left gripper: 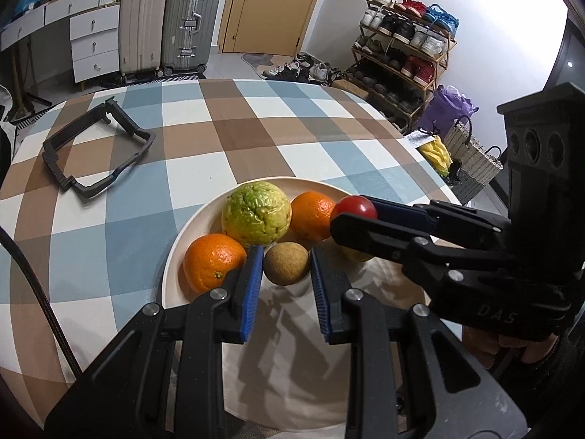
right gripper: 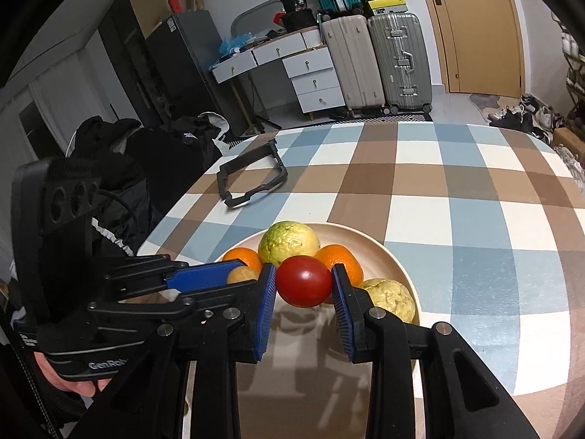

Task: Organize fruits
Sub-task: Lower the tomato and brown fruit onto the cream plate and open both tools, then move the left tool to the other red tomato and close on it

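A cream plate (left gripper: 175, 256) (right gripper: 398, 267) on the checked tablecloth holds a green guava (left gripper: 257, 213) (right gripper: 289, 241), two oranges (left gripper: 214, 262) (left gripper: 312, 215), a small brown fruit (left gripper: 286, 263) (right gripper: 242, 274) and a pale yellow-green fruit (right gripper: 392, 298). My right gripper (right gripper: 304, 282) (left gripper: 351, 216) is shut on a red tomato (right gripper: 303, 281) (left gripper: 354, 209) just above the plate. My left gripper (left gripper: 286, 269) is open, its fingers either side of the brown fruit, not touching it.
A black rectangular frame (left gripper: 95, 146) (right gripper: 252, 177) lies on the table's far left. Suitcases (left gripper: 170, 22), a drawer unit (left gripper: 95, 44) and a shoe rack (left gripper: 402, 55) stand beyond the table. Dark clothes (right gripper: 153, 153) pile up left of the table.
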Action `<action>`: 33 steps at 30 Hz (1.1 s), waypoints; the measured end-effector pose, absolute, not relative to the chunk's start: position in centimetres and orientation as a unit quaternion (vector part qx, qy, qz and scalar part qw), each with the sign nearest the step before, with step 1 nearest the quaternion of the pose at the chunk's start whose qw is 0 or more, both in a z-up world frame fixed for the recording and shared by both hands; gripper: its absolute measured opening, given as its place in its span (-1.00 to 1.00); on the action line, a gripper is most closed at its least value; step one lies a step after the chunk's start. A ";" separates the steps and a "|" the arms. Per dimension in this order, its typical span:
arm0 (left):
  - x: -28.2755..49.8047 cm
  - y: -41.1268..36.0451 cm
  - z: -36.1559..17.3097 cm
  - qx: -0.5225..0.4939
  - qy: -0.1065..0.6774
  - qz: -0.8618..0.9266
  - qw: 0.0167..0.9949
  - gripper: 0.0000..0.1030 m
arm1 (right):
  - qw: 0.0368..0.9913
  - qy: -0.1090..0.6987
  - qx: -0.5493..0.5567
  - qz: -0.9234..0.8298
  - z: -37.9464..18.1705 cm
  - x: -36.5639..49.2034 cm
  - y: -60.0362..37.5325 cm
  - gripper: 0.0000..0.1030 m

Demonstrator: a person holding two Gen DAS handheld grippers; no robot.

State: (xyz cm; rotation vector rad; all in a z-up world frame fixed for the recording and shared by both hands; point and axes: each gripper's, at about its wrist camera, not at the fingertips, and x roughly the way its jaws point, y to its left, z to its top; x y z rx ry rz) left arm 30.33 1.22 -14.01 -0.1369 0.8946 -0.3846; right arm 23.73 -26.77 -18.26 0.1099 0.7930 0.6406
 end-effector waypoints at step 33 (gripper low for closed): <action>25.2 1.5 -10.4 -0.069 0.407 -0.162 0.896 0.14 | 0.908 0.322 0.095 0.251 -14.1 18.8 -31.4 0.16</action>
